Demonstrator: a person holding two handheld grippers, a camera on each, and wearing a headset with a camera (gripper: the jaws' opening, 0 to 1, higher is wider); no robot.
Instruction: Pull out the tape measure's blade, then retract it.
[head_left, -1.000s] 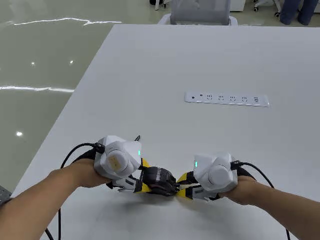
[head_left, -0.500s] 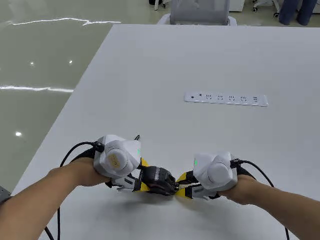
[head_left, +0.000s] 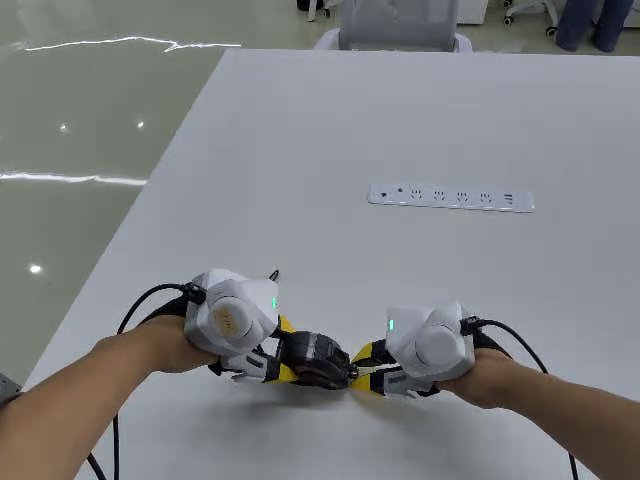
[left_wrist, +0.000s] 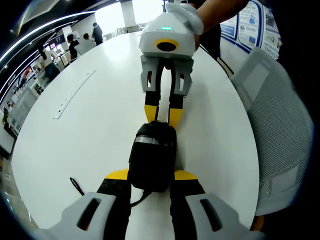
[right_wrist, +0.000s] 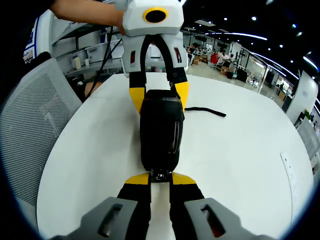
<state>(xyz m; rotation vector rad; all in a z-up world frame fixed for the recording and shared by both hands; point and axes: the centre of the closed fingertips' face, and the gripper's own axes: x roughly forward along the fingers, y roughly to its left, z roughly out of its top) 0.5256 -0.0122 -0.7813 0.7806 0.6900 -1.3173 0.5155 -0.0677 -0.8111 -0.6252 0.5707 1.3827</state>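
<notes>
Black tape (head_left: 315, 360) is sitting on the white tabletop (head_left: 400, 130), close to its near edge, caught between the two grippers. The left gripper (head_left: 290, 352) is clamping the case across its sides, its fingers (left_wrist: 117, 175) spread about as wide as the case and pressing on it. The right gripper (head_left: 356, 372) is facing it from the other end. Its fingers (right_wrist: 137, 179) are drawn almost together at the case's mouth and, as far as the right gripper view is showing, pinching the hook (right_wrist: 159, 175) there.

No blade is showing outside the case, so I am judging the pull-out as set up but not yet begun. The next move is calling for the left gripper to hold the case steady. The right one should be drawing straight away along the blade's line, pinching firmly so the hook is not slipping free.

Wide bare tabletop is lying open on the person's right for that draw. The near edge is running just below both grippers, and the left edge is lying not far beyond the left gripper. A power strip (head_left: 450, 197) is lying well apart, farther up the tabletop and off the path. A thin black strap (right_wrist: 205, 111) is lying near the left gripper; whether it is joining the tape I cannot tell.
</notes>
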